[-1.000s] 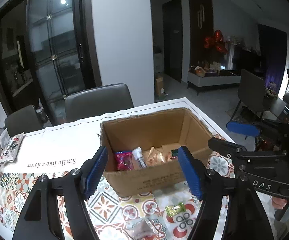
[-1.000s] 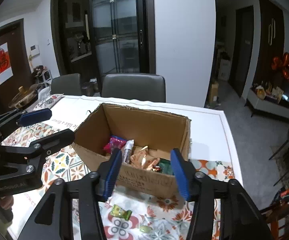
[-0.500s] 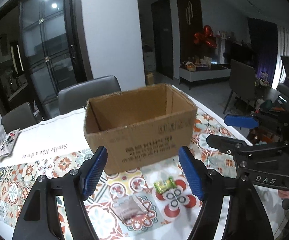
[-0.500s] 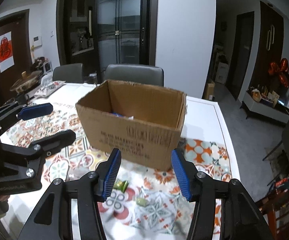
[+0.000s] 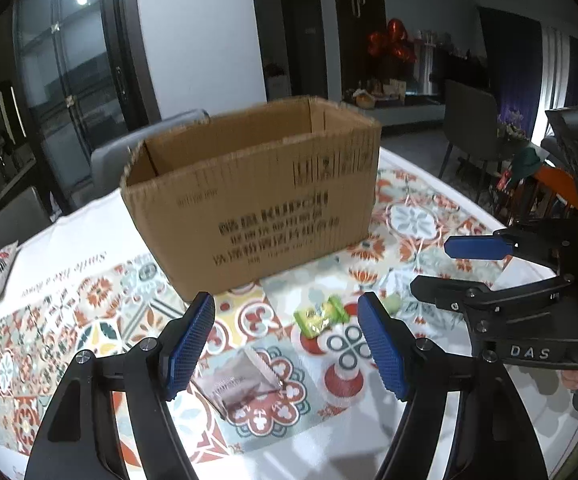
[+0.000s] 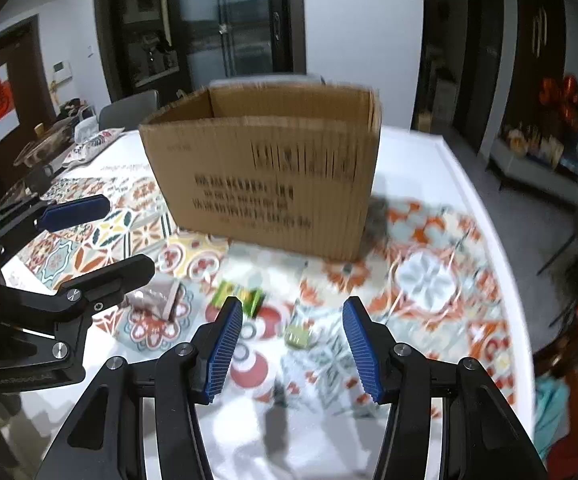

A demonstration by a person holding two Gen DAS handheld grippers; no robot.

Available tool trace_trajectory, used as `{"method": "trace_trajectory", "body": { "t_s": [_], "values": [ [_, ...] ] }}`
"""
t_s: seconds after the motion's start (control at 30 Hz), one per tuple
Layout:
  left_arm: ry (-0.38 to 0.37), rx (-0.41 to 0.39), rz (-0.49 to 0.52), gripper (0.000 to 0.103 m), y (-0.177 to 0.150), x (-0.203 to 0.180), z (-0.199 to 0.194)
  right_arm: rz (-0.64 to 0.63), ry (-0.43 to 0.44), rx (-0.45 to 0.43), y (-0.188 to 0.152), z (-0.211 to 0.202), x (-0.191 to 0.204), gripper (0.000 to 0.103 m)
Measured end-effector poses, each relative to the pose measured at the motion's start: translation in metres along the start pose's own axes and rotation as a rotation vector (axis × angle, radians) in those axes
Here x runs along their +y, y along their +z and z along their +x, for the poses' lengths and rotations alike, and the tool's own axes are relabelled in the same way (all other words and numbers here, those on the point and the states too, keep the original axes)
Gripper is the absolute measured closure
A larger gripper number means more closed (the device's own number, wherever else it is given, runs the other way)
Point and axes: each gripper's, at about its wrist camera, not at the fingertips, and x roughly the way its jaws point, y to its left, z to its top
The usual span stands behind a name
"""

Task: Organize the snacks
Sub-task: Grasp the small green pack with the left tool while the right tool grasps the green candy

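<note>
An open cardboard box (image 5: 249, 208) (image 6: 265, 176) stands on the patterned tablecloth; its inside is hidden from this low angle. In front of it lie a green wrapped candy (image 5: 321, 316) (image 6: 241, 298), a small pale green candy (image 5: 393, 302) (image 6: 297, 334) and a silvery sachet (image 5: 241, 384) (image 6: 157, 298). My left gripper (image 5: 285, 308) (image 6: 131, 234) is open and empty, low over the sachet and the green candy. To its right, my right gripper (image 6: 293, 312) (image 5: 429, 268) is open and empty above the small candy.
Grey chairs (image 5: 141, 152) (image 6: 129, 110) stand behind the table. A white patterned packet (image 6: 93, 144) and a pot (image 6: 45, 146) sit at the far left. The table's white edge (image 6: 489, 208) curves down the right side, with a floor drop beyond.
Both grippers have come down toward the table. The views dropped from looking into the box to its printed side, so the snacks inside are out of sight. The loose candies appear closer.
</note>
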Motion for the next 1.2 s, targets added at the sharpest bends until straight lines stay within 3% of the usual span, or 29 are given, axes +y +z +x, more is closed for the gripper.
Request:
{"method": "trace_trajectory", "body": {
  "t_s": [0.47,0.73,0.9,0.97,1.0,1.2],
  "values": [
    [-0.019,0.112,-0.036,0.03,-0.024,0.003,0.047,0.059,0.007,0.106,-0.024,0.059,-0.012,0.05],
    [-0.035,0.139,-0.08,0.03,-0.025,0.004,0.064,0.041,-0.021,0.111,-0.024,0.072,-0.009,0.051],
    [-0.038,0.15,-0.104,0.03,-0.024,0.004,0.072,0.016,-0.038,0.112,-0.024,0.078,-0.005,0.064],
    [-0.042,0.152,-0.116,0.03,-0.023,0.003,0.074,0.014,-0.04,0.108,-0.025,0.078,-0.005,0.077],
    [-0.045,0.153,-0.121,0.03,-0.023,0.003,0.075,0.008,-0.045,0.104,-0.025,0.078,-0.004,0.08],
    [-0.047,0.17,-0.126,0.03,-0.022,-0.002,0.084,0.043,-0.014,0.077,-0.028,0.076,-0.009,0.08]
  ]
}}
